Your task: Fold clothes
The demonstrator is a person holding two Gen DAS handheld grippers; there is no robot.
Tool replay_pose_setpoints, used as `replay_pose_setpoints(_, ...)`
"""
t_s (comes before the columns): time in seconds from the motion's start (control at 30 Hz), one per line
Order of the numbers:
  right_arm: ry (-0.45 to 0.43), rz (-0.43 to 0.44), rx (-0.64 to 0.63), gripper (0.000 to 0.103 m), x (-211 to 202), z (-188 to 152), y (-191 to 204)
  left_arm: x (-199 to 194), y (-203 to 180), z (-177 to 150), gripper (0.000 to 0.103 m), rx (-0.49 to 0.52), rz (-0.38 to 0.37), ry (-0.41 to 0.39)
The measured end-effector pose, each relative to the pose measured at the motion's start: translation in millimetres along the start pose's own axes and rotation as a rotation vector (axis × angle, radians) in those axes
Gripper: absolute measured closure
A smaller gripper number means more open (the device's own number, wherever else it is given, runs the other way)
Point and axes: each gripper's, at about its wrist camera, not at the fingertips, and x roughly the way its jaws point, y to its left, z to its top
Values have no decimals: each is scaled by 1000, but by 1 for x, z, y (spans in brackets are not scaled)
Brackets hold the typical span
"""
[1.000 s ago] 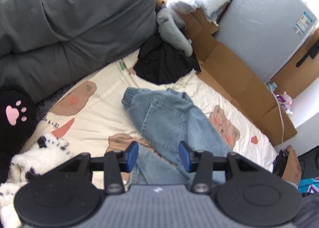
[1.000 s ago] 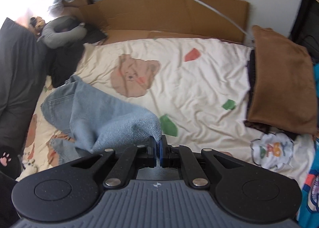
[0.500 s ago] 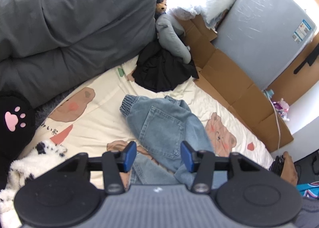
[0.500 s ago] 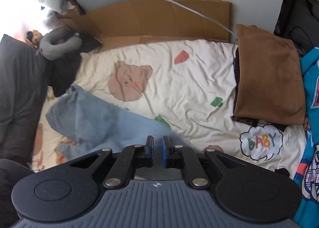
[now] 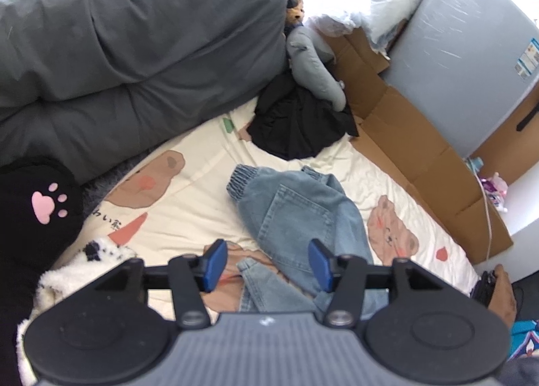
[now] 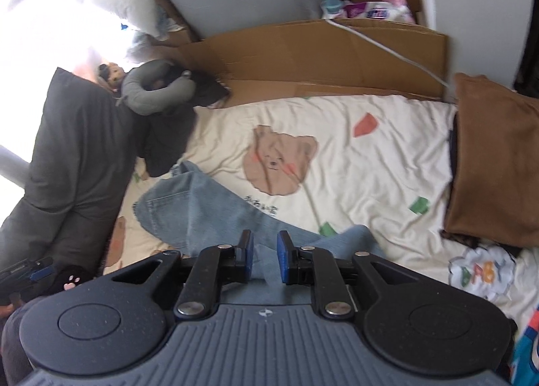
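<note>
Your jeans (image 5: 296,217) lie crumpled on the cream bear-print sheet (image 5: 188,204), their long axis running from the elastic waistband at the far end back toward you, with the near leg ends passing under both tools, so neither hand is clearly nearer. Your left gripper (image 5: 267,264) stands wide apart above the lower legs and holds nothing, while your right gripper (image 6: 262,258) is parted only narrowly over denim, gripping nothing. The soft bedding gives under pressure; a grey duvet (image 5: 118,49) crowds the left and cardboard (image 6: 320,52) the far side
</note>
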Motion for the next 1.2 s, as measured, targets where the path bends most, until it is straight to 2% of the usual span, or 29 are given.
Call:
replay_pose_setpoints(0.1, 23, 34, -5, 75, 16, 16, 2, 12, -3, 7, 46, 8, 21, 14)
replay_pose_setpoints(0.5, 129, 82, -149, 72, 121, 87, 42, 78, -15, 37, 47, 23, 4, 69)
replay_pose_setpoints(0.57, 142, 95, -171, 66, 142, 95, 49, 95, -16, 40, 47, -1, 4, 81)
replay_pose_setpoints(0.63, 147, 112, -187, 65, 165, 101, 56, 113, -18, 45, 47, -28, -1, 84)
replay_pose_setpoints(0.83, 148, 167, -220, 65, 235, 110, 69, 168, -23, 61, 47, -108, -19, 69)
replay_pose_setpoints(0.97, 155, 219, -257, 53, 282, 109, 78, 204, -20, 70, 48, -184, -32, 39)
replay_pose_setpoints(1.2, 162, 260, -294, 53, 366, 97, 89, 271, -8, 78, 49, -294, -37, 0)
